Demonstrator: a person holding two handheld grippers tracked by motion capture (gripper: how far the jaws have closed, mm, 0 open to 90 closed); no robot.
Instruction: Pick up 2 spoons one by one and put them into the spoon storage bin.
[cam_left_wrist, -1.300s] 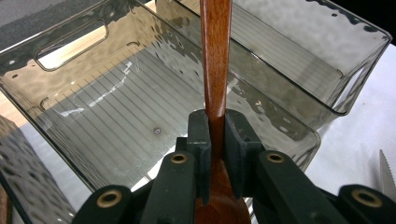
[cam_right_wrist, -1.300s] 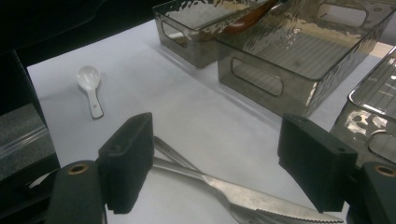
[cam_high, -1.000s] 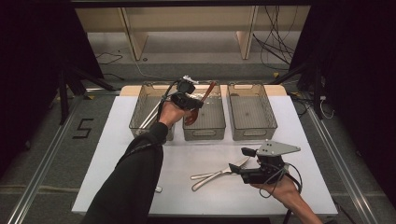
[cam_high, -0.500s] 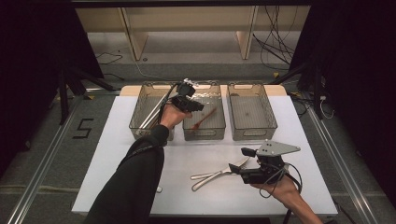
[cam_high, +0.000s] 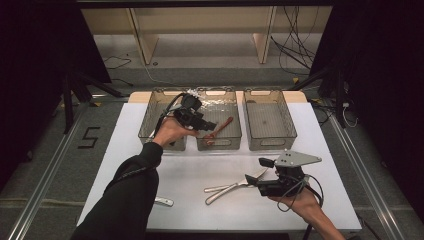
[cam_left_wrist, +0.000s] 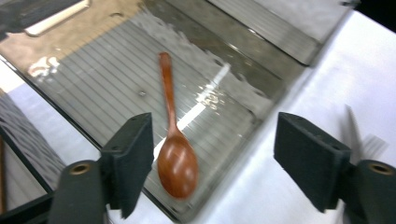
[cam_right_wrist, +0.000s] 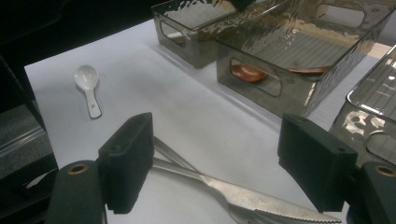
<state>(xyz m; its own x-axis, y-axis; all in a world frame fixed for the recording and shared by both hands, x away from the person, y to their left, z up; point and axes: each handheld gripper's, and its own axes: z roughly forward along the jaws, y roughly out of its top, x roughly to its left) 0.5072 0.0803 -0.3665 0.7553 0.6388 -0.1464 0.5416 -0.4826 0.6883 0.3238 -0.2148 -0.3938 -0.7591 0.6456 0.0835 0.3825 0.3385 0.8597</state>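
A brown wooden spoon (cam_high: 220, 129) lies flat in the middle clear bin (cam_high: 218, 146), bowl toward the near wall. My left gripper (cam_high: 209, 124) hovers just above it, open, and the spoon (cam_left_wrist: 173, 144) lies free between the spread jaws. My right gripper (cam_high: 256, 173) is low over the white table near the front right. It is open, with a steel knife (cam_right_wrist: 243, 196) and a fork lying on the table at its jaws. In the high view the knife and fork (cam_high: 231, 186) lie side by side.
Three clear bins stand in a row at the back, the left bin (cam_high: 150, 131) and the right bin (cam_high: 271, 142) flanking the middle one. A small white ceramic spoon (cam_right_wrist: 88, 87) lies on the table near the front left, beside the person's left sleeve (cam_high: 130, 195).
A second ago the left gripper held the wooden spoon up over the middle bin. It has let go and the spoon now lies in the bin. The right gripper has stayed put.
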